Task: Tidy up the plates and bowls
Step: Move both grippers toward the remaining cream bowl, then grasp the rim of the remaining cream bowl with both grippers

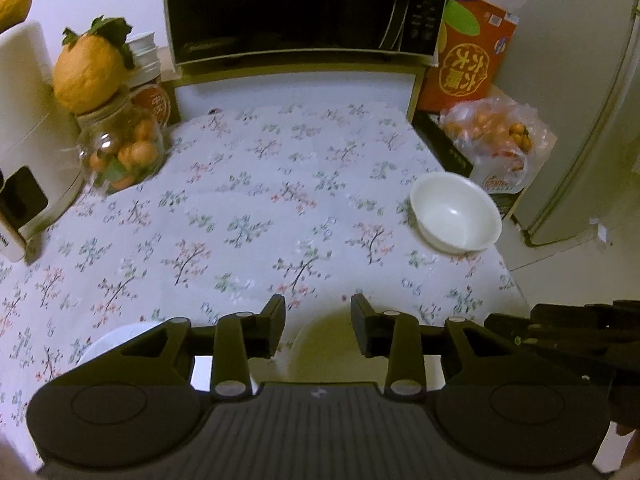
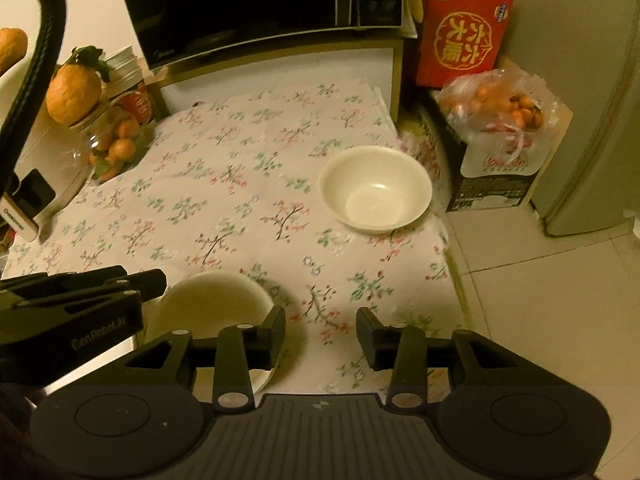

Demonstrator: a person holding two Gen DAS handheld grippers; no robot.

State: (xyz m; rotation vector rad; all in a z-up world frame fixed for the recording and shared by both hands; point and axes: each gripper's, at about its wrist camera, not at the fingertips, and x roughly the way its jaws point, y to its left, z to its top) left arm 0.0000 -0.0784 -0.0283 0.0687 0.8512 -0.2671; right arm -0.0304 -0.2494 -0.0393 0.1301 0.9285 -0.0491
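**Left wrist view: two bowls out, both claws empty**

Left wrist: my left claw (image 1: 318, 316) is spread wide, holding nothing. A cream bowl (image 1: 320, 344) sits right under its fingers; a white bowl (image 1: 456, 212) is ahead and right.

Right wrist: my right claw (image 2: 320, 320) gapes empty too. Near bowl (image 2: 208, 304) sits beside its left finger; far bowl (image 2: 376, 188) straight ahead on the floral tablecloth (image 2: 240, 184).

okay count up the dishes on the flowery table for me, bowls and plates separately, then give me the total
Bowls: 2, the far bowl near the table's right edge and the near bowl by the left gripper.
Plates: 1, a white plate mostly hidden under the left gripper, so I can't be sure it's a single plate.
Total: 3 dishes.
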